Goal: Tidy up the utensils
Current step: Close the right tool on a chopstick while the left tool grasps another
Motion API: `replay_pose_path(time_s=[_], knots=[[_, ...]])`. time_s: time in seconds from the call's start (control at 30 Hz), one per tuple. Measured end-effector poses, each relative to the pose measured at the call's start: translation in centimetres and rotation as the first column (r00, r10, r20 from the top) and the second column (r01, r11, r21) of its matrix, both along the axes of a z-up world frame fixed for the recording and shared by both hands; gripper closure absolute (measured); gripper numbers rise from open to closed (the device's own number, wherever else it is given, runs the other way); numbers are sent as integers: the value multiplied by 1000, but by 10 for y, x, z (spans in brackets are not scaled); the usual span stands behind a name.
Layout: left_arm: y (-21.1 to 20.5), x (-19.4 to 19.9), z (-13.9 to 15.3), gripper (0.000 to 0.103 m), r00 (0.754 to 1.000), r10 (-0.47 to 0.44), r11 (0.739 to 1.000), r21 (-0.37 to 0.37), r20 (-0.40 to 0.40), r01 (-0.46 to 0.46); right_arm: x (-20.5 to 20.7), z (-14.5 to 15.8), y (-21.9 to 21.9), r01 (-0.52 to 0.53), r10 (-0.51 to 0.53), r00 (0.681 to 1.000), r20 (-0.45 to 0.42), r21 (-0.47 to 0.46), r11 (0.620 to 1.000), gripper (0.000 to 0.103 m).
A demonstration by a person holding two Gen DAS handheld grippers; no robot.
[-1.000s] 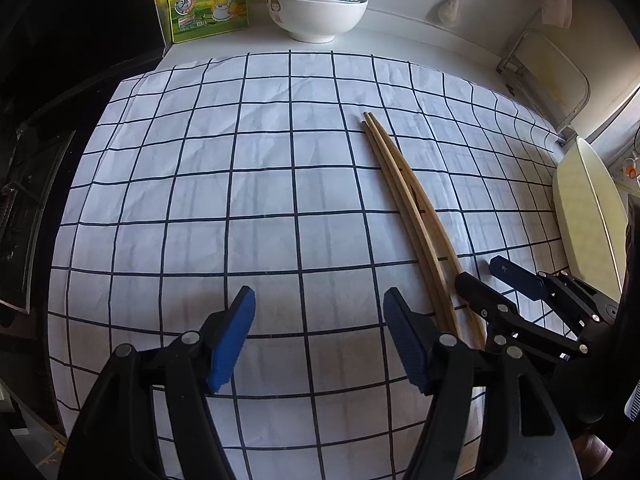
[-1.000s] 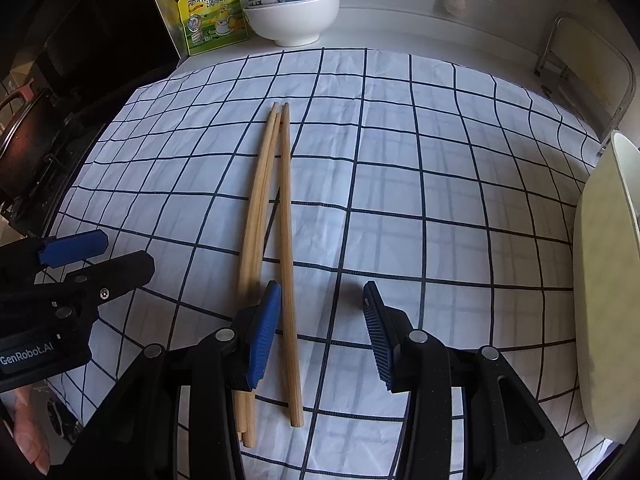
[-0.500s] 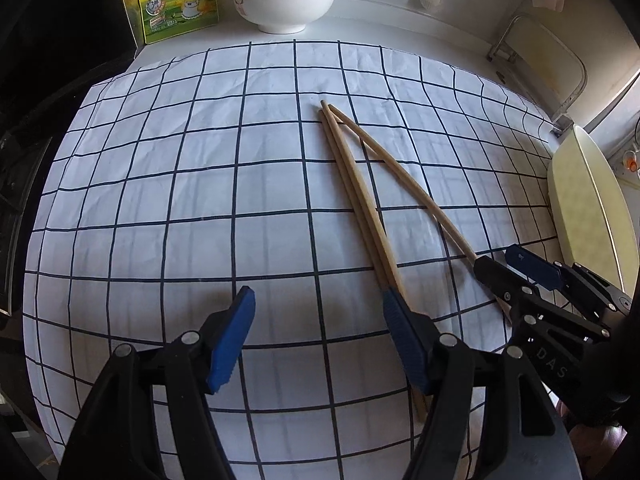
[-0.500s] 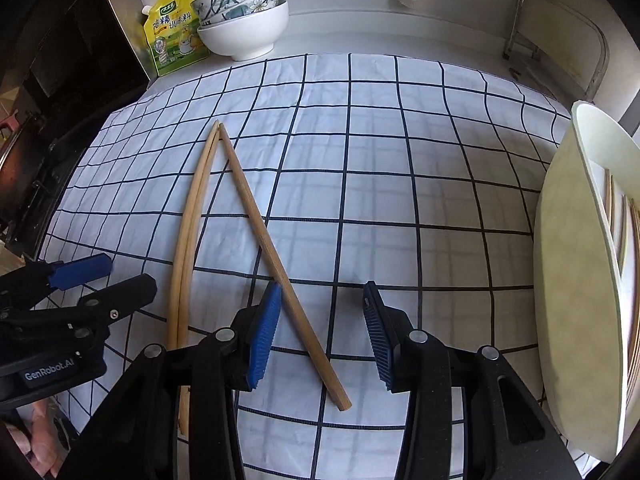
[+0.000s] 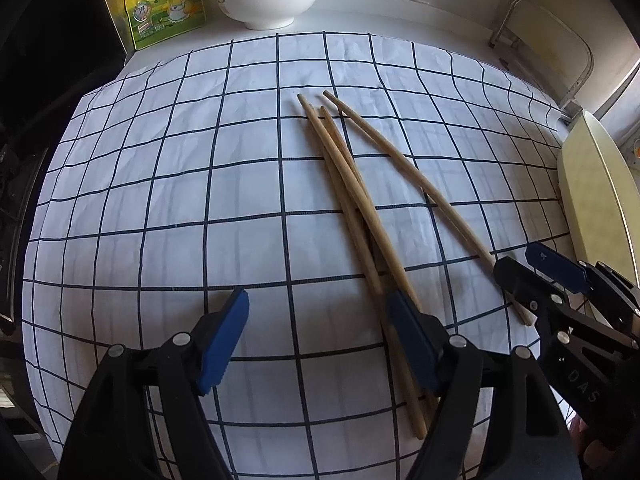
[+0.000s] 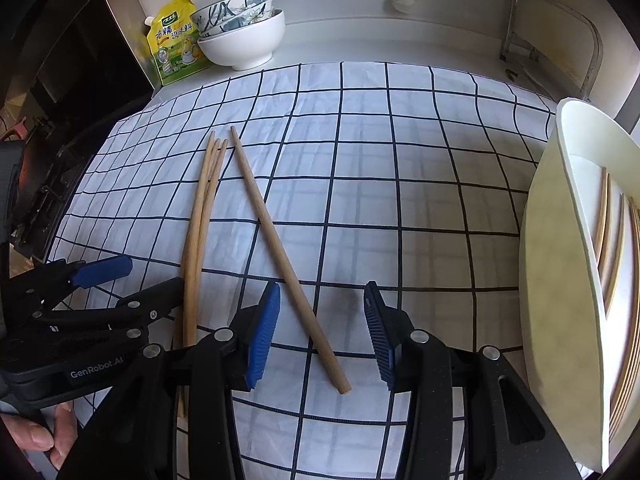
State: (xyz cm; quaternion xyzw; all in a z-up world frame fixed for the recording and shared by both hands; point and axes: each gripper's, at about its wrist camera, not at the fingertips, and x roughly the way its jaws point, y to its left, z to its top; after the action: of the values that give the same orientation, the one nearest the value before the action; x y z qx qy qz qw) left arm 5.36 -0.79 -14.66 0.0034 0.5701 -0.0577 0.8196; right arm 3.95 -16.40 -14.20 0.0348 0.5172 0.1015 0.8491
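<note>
Several wooden chopsticks lie on the checked cloth (image 5: 160,200). A bunch of chopsticks (image 5: 352,216) lies together, also in the right wrist view (image 6: 198,224). One single chopstick (image 6: 280,248) lies splayed to the right, also in the left wrist view (image 5: 420,188). My right gripper (image 6: 320,336) is open with its jaws on either side of the single chopstick's near end. My left gripper (image 5: 316,344) is open and empty; its right finger sits over the bunch's near ends. A cream tray (image 6: 560,280) at the right holds more chopsticks (image 6: 612,252).
Stacked bowls (image 6: 244,36) and a yellow seasoning pouch (image 6: 176,40) stand at the back by the wall. A metal rack (image 6: 552,36) is at the back right. A dark stove area (image 6: 40,184) borders the cloth on the left.
One chopstick has swung away from the bunch to the right, its near end now between my right gripper's jaws. Both grippers have shifted; both stay open.
</note>
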Motion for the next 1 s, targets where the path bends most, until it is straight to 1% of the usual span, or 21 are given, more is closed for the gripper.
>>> replay_pose_path(time_s=[0.17, 0.27, 0.33, 0.53, 0.73, 0.8, 0.83, 0.87, 0.9, 0.93, 0.97, 1.0], knots=[[1, 1, 0, 30, 1000, 8, 1000, 20, 4, -8, 0, 1, -1, -3, 3, 1000, 1, 1, 1000, 60], [8, -1, 1, 30, 1000, 21, 999, 25, 6, -21, 2, 0, 0, -9, 9, 1000, 0, 0, 1000, 60], [15, -2, 1, 30, 1000, 31, 999, 37, 3, -31, 3, 0, 2, -15, 15, 1000, 1, 0, 1000, 58], [32, -1, -1, 31, 998, 65, 997, 31, -6, -65, 12, -3, 12, -51, 51, 999, 3, -16, 999, 57], [28, 11, -2, 31, 998, 60, 997, 41, 10, -61, 26, -9, 28, -94, 95, 995, 7, -95, 991, 58], [25, 15, -2, 35, 999, 52, 998, 41, 14, -53, 28, -10, 35, -118, 120, 993, 10, -135, 984, 58], [23, 17, -1, 44, 999, 44, 998, 44, 19, -45, 28, -10, 38, -127, 131, 991, 15, -146, 981, 60], [20, 18, 1, 56, 999, 31, 998, 45, 24, -32, 27, -10, 40, -137, 141, 990, 17, -142, 980, 68], [18, 20, 2, 62, 999, 20, 999, 41, 25, -21, 26, -9, 42, -145, 149, 989, 18, -139, 980, 75], [16, 21, 3, 76, 1000, 6, 999, 39, 25, -7, 25, -9, 44, -151, 155, 988, 21, -144, 978, 79], [14, 22, 4, 88, 1000, -2, 999, 35, 24, 1, 25, -9, 45, -158, 163, 986, 23, -142, 977, 88], [12, 23, 4, 93, 1000, -11, 999, 33, 22, 11, 25, -9, 47, -163, 168, 985, 23, -143, 976, 94]])
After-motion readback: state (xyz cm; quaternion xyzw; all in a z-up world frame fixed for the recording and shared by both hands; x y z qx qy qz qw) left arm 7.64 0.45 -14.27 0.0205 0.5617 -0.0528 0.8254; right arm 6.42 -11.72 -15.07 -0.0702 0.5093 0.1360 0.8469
